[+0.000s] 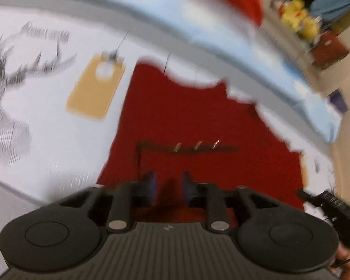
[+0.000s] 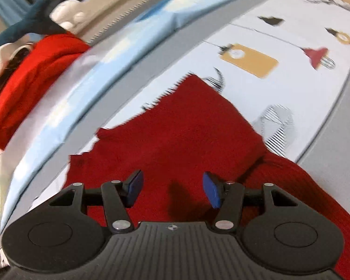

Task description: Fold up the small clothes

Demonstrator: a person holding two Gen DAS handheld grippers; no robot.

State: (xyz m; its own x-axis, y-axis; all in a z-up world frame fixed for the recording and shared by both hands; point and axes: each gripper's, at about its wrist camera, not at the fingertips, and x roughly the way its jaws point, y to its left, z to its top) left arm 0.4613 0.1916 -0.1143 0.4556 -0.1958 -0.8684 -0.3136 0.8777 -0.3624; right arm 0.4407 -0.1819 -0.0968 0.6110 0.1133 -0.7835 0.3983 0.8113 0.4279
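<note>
- The left gripper (image 1: 167, 192) sits low in the frame's centre, tilted down over the red knitted garment (image 1: 198, 126); its blue pads stand a little apart with some red cloth seen between them, but blur hides whether they pinch it.
- The right gripper (image 2: 172, 190) hangs with pads wide apart, empty, just above the same garment (image 2: 189, 135).
- The garment lies spread on a white printed bed cover (image 1: 58, 140); a ribbed part (image 2: 298, 193) trails to the lower right. I judge folding barely begun, with most folds left.
- Its ragged far edge lies near a pale blue and grey border strip (image 2: 100, 74). Open cover lies left and right of it; a second red cloth (image 2: 28, 74) is heaped beyond the strip.
</note>
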